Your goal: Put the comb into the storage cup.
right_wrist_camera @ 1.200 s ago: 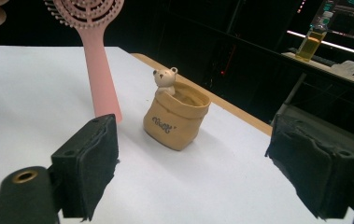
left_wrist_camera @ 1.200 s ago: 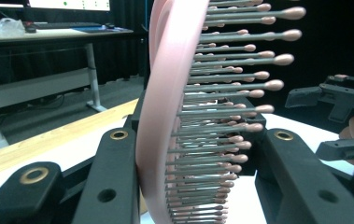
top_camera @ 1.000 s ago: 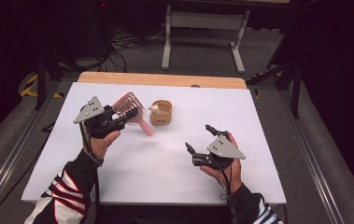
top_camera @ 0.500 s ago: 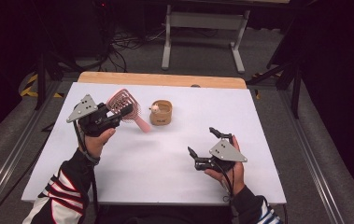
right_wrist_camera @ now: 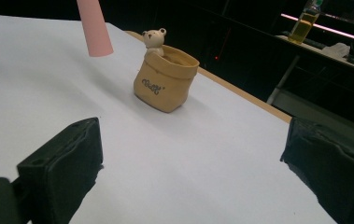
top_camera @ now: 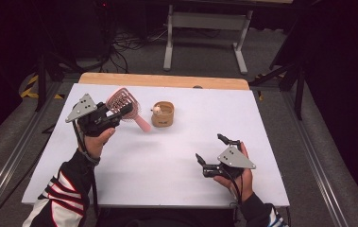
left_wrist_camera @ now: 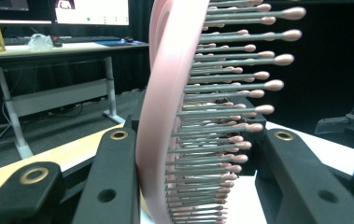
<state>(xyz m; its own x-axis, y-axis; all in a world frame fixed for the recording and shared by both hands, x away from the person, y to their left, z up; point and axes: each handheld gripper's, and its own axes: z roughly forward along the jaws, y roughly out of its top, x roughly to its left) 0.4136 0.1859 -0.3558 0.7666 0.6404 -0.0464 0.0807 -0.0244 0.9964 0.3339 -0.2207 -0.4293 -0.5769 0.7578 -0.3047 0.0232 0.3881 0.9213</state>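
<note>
1. My left gripper holds the pink brush tight in its jaws, up off the white surface.
2. My right gripper has its jaws wide open, holding nothing.
3. The little bear pot sits just beside the brush handle.

Pink hairbrush: smooth matt plastic, grey bristles with rounded pink tips. Beside it, tan pot: matt, sack-like, ceramic-looking bear at rim. Beneath both, table: smooth white matt top, bare wood far edge. Grippers: matt black plastic, brass-coloured eyelets.
</note>
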